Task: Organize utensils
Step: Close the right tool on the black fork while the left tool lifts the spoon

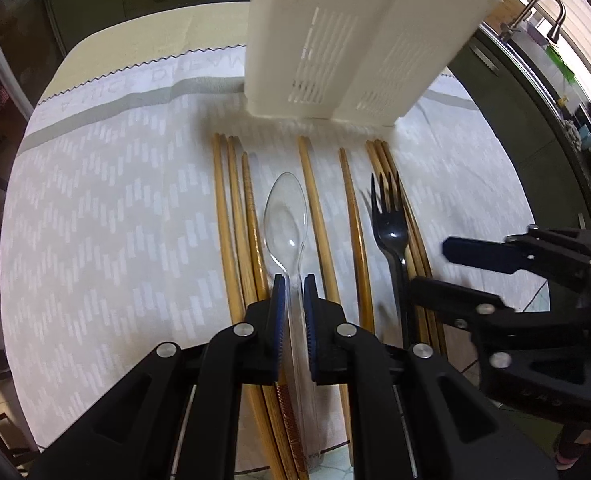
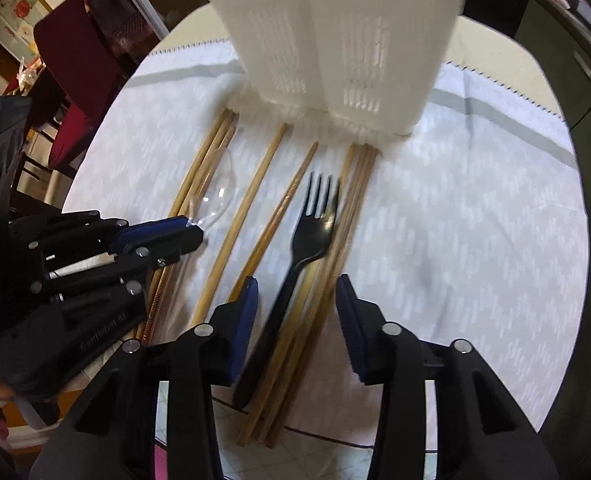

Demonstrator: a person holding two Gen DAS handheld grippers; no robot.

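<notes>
A clear plastic spoon (image 1: pixel 286 216) lies among several wooden chopsticks (image 1: pixel 231 220) on a white patterned cloth. My left gripper (image 1: pixel 294 286) is shut on the spoon's handle; it also shows in the right wrist view (image 2: pixel 183 228) with the spoon bowl (image 2: pixel 219 192) sticking out. A black plastic fork (image 2: pixel 311 232) lies on a chopstick bundle (image 2: pixel 335 248). My right gripper (image 2: pixel 297 304) is open, its fingers either side of the fork handle and above it. It shows in the left wrist view (image 1: pixel 435 268) too. A white slotted utensil holder (image 1: pixel 347 40) stands behind the utensils.
The cloth (image 1: pixel 107 208) covers a round table whose front edge is near the chopstick ends. Dark cabinets and a sink tap (image 1: pixel 543 12) are at the right. A red chair (image 2: pixel 75 60) stands to the left.
</notes>
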